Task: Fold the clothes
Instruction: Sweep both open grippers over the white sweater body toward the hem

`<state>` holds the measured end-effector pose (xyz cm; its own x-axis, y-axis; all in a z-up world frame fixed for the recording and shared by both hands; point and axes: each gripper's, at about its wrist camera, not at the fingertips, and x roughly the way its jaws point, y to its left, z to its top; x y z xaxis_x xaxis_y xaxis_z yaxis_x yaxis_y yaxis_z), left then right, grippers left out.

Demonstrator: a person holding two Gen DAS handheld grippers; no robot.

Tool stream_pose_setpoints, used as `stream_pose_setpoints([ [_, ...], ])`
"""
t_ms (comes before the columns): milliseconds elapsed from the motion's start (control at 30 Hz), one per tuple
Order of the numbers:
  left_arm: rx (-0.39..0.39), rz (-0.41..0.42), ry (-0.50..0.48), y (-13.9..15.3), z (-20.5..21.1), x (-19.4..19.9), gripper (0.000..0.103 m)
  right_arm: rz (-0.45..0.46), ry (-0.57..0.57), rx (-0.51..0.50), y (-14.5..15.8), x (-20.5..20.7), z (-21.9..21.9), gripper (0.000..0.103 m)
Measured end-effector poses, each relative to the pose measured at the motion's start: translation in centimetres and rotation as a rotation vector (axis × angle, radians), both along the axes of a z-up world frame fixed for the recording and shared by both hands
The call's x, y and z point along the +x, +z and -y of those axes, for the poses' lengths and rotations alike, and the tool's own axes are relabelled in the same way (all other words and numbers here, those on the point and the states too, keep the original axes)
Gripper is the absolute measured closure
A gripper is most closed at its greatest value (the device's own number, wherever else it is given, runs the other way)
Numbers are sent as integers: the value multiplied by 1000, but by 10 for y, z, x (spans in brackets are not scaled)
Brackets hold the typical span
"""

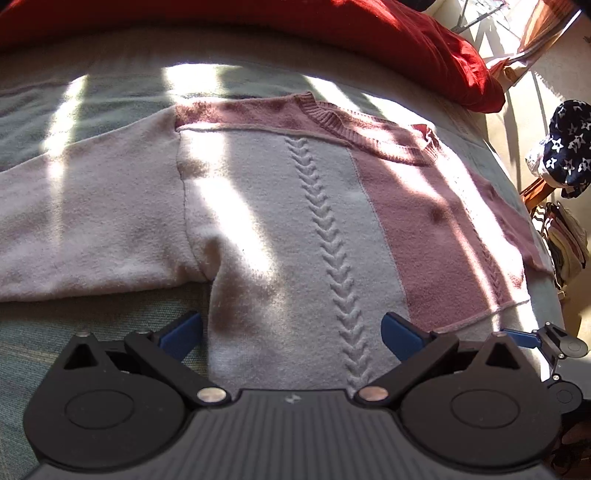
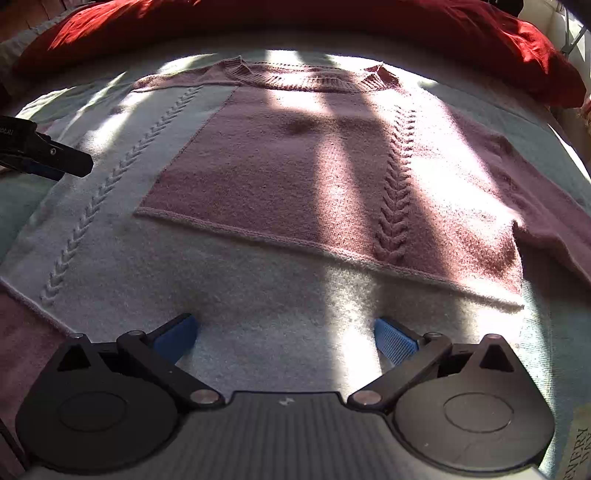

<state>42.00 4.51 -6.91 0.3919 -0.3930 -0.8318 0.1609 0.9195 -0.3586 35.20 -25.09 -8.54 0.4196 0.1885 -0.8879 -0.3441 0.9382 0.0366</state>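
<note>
A knitted sweater (image 1: 266, 206) in pale grey and dusty pink lies flat on a bed, neckline at the far side. Its pale sleeve (image 1: 81, 229) stretches to the left in the left wrist view. The pink chest panel (image 2: 280, 173) fills the middle of the right wrist view, and the pink sleeve (image 2: 546, 218) runs off to the right. My left gripper (image 1: 291, 332) is open over the pale lower part, blue pads wide apart. My right gripper (image 2: 284, 336) is open too, just above the pale hem area. The left gripper (image 2: 48, 158) shows at the left edge of the right wrist view.
A red pillow (image 1: 424, 40) lies along the head of the bed, seen again as the red pillow (image 2: 332, 26). The greenish bedspread (image 1: 74, 332) lies under the sweater. Star-patterned navy cloth (image 1: 569, 144) and a striped bag (image 1: 565, 243) sit beyond the bed's right edge.
</note>
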Motion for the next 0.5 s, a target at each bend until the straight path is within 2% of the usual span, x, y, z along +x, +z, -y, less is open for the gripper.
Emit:
stream_pose_setpoints([
  [33, -21, 13, 8, 6, -2, -2, 1, 3, -1, 0, 0, 0, 0, 0],
  [100, -50, 19, -36, 12, 6, -4, 1, 11, -4, -3, -1, -1, -1, 0],
  [200, -23, -3, -106, 2, 24, -4, 1, 17, -11, -6, -1, -2, -2, 0],
  [300, 31, -30, -104, -15, 31, -1, 1, 17, -11, -4, -1, -2, -1, 0],
  [500, 39, -37, -107, -19, 31, -2, 1, 27, -5, 8, -3, -3, 2, 0],
])
